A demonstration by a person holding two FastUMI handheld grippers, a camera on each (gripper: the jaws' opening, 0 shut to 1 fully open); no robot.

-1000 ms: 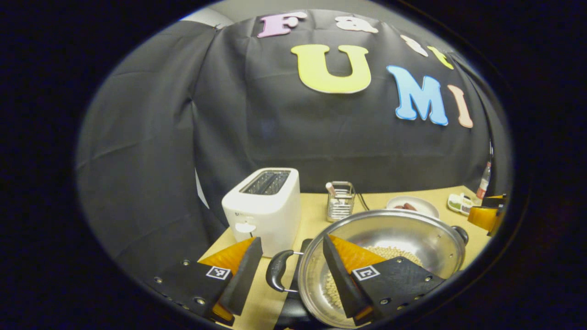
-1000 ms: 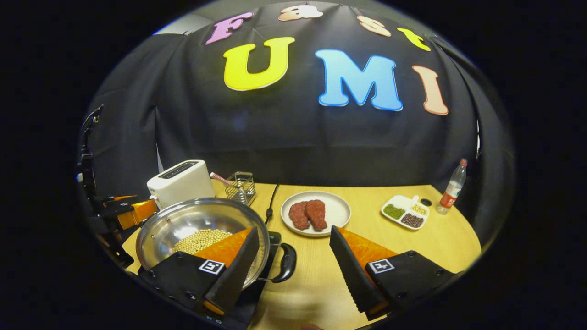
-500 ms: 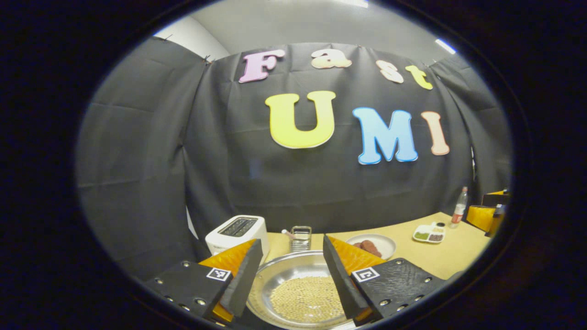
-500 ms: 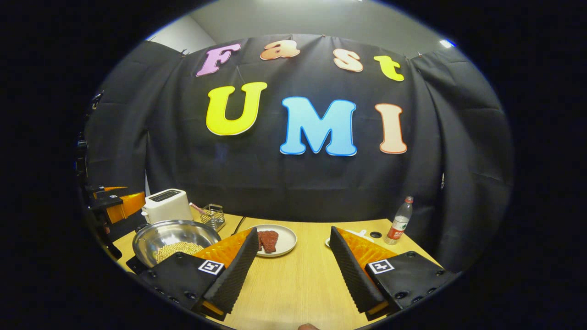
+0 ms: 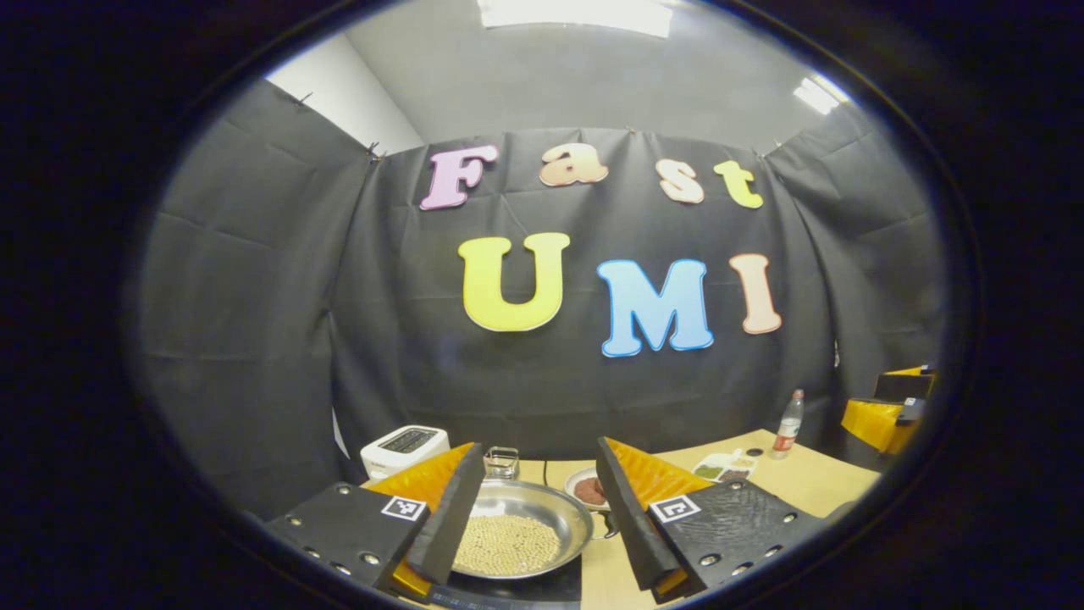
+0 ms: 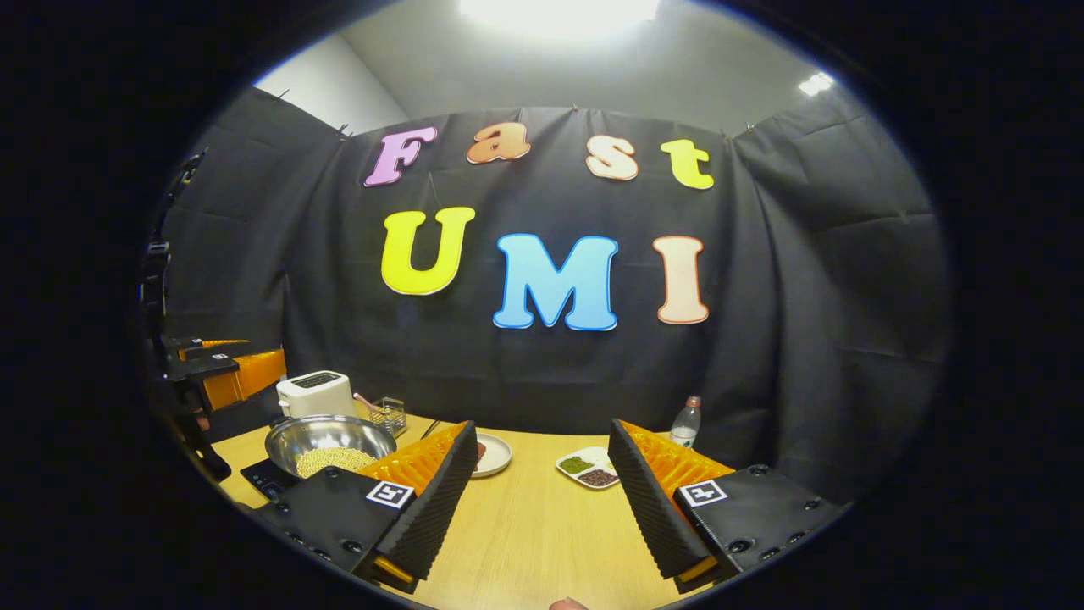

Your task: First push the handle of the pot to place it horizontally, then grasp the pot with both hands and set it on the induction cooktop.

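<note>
The steel pot [image 5: 542, 517], holding pale beans, sits on the black induction cooktop [image 5: 542, 590] at the table's left end. My left gripper [image 5: 538, 449] is open, raised and back from the pot, with nothing between its fingers. In the right gripper view the pot [image 6: 326, 434] and cooktop [image 6: 264, 481] lie far left. My right gripper [image 6: 542, 426] is open over bare tabletop, well right of the pot. The left gripper [image 6: 222, 377] shows in the right gripper view, hanging beyond the pot. The right gripper [image 5: 885, 413] shows at the left gripper view's right edge.
A white toaster [image 6: 316, 394] and a wire basket [image 6: 389, 415] stand behind the pot. A plate with meat [image 5: 586, 489], a divided tray [image 6: 589, 468] and a water bottle [image 6: 684, 421] sit toward the back right. Bare wooden table [image 6: 542, 542] lies below the right gripper.
Both grippers have drawn back and upward from the pot's two handles, staying open. The pot now looks smaller and farther off, resting on the cooktop.
</note>
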